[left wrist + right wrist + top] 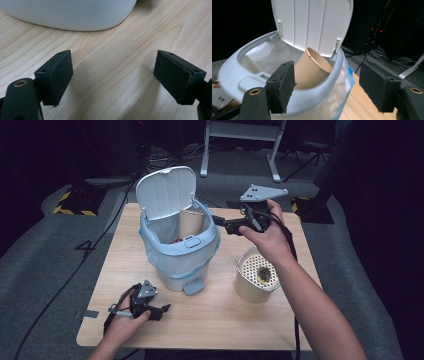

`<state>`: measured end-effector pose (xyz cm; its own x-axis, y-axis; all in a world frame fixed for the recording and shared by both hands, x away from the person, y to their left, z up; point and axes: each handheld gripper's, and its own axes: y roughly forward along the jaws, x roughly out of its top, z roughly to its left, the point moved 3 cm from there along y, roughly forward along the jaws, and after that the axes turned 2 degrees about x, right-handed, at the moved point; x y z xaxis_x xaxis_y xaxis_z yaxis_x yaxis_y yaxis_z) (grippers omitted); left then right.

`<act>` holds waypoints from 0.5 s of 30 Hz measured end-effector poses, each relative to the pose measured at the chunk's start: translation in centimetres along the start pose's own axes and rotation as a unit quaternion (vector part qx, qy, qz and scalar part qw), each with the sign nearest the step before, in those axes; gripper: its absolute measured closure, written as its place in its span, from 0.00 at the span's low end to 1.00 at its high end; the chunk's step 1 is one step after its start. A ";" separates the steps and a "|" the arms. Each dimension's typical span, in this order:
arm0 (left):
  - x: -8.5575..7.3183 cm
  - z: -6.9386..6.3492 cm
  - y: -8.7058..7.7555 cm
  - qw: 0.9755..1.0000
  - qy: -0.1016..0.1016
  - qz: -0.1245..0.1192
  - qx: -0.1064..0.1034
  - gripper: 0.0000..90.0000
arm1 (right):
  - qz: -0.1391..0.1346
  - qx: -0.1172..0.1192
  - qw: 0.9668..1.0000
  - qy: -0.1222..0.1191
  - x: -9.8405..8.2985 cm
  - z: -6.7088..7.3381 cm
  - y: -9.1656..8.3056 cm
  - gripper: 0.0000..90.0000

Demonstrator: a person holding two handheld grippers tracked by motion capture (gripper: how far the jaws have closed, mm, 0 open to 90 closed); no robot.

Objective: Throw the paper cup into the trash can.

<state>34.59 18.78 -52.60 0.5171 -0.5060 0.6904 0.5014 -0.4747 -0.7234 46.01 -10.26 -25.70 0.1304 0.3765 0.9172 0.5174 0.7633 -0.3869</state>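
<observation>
A paper cup (pixel 312 68) is seen leaning inside the open pedal bin (pixel 177 245), which stands toward the far left part of the worktop (pixel 210 320), its lid (pixel 165 190) raised upright and a blue-edged liner bag (pixel 150 251) folded over its rim. The right claw (pixel 218 221) is held at the bin's right rim, near the far edge of the worktop; in the right gripper view its jaws stand apart, straddling the rim, with nothing clamped between them and the cup apart from both pads. The step in hand is judged to be the dropping of waste into the bin, with the cup already released inside. The left claw (pixel 162 309) is rested near the near left corner of the worktop, just in front of the bin's pedal (pixel 192 287); its jaws are likewise apart and empty.

A cream perforated container (pixel 256 275) with dark and yellowish scraps in it is placed right of the bin, toward the right edge. The next move is judged to call for the right claw to be drawn clear of the rim and brought to that container, or for the lid to be closed.

No brand, label or legible writing can be made out on the bin, cup or container.
</observation>
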 end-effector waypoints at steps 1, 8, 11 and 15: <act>0.0 0.0 0.0 1.000 0.001 0.000 -0.003 0.18 | 0.001 0.000 1.000 0.001 -0.1 0.0 -0.4 0.32; -0.1 0.2 -0.1 1.000 0.006 0.000 -0.013 0.18 | 0.005 -0.005 1.000 0.007 -1.5 -0.6 -4.9 0.28; -0.1 0.3 -0.1 1.000 0.009 0.001 -0.009 0.17 | 0.007 -0.012 1.000 0.010 -2.4 -0.9 -6.7 0.28; -0.2 0.3 -0.2 1.000 0.009 0.001 -0.007 0.17 | 0.013 -0.024 0.999 0.017 -3.9 -1.4 -9.1 0.27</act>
<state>34.58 19.14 -52.60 0.5056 -0.5203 0.6882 0.4897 -0.4837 -0.7254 42.00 -19.37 -25.59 0.1731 0.3775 0.9097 0.5524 0.7275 -0.4070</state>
